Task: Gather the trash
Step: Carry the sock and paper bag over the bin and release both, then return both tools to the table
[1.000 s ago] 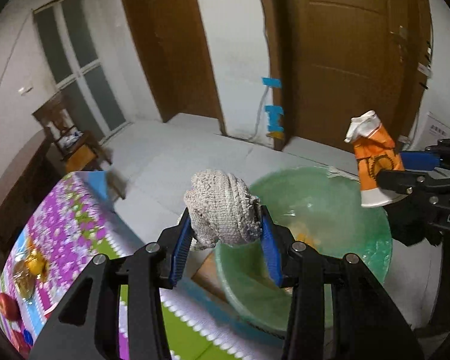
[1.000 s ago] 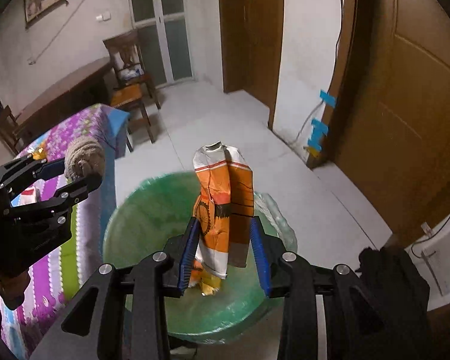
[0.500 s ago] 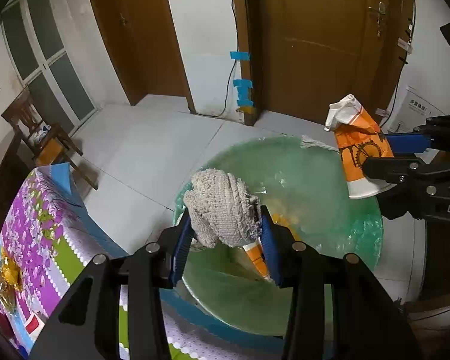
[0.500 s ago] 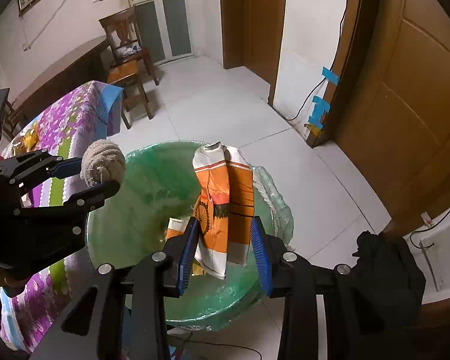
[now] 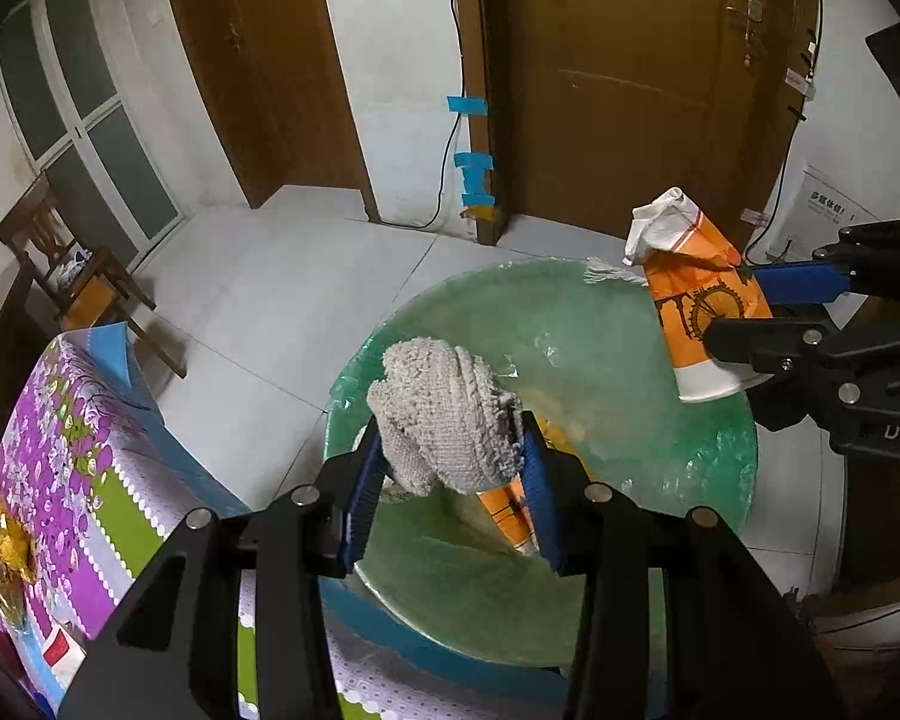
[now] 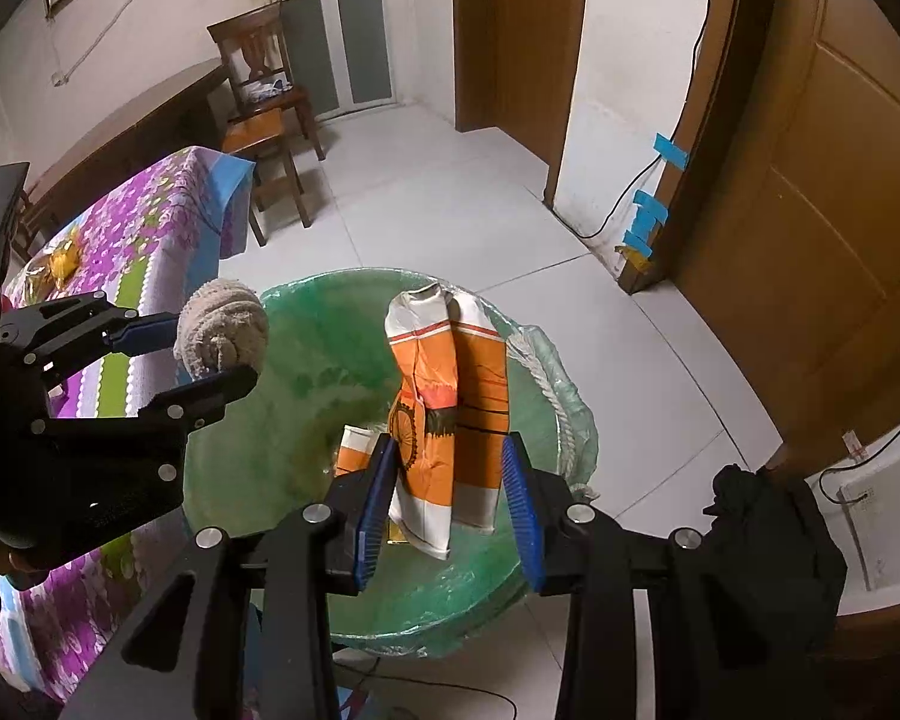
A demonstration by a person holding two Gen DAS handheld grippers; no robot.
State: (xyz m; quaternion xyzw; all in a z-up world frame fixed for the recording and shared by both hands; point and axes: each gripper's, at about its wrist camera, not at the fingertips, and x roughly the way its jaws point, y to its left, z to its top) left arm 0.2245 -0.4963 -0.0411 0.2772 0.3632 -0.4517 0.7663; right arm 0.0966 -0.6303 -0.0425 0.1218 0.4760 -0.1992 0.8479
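Left wrist view: my left gripper [image 5: 453,474] clamps a balled grey rag [image 5: 444,417] over the green-lined trash bin [image 5: 720,468]; another orange cup [image 5: 510,510] lies inside.

Right wrist view: my right gripper [image 6: 447,495] pinches a crushed orange paper cup [image 6: 450,414] above the same bin [image 6: 306,372], beside the floral tablecloth [image 6: 144,222].

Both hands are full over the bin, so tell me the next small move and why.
Probably open both grippers and let go. The left gripper is clamped on a balled-up rag and the right gripper on a crushed paper cup, and both hang over the mouth of the green-lined bin, where another crushed cup already lies.
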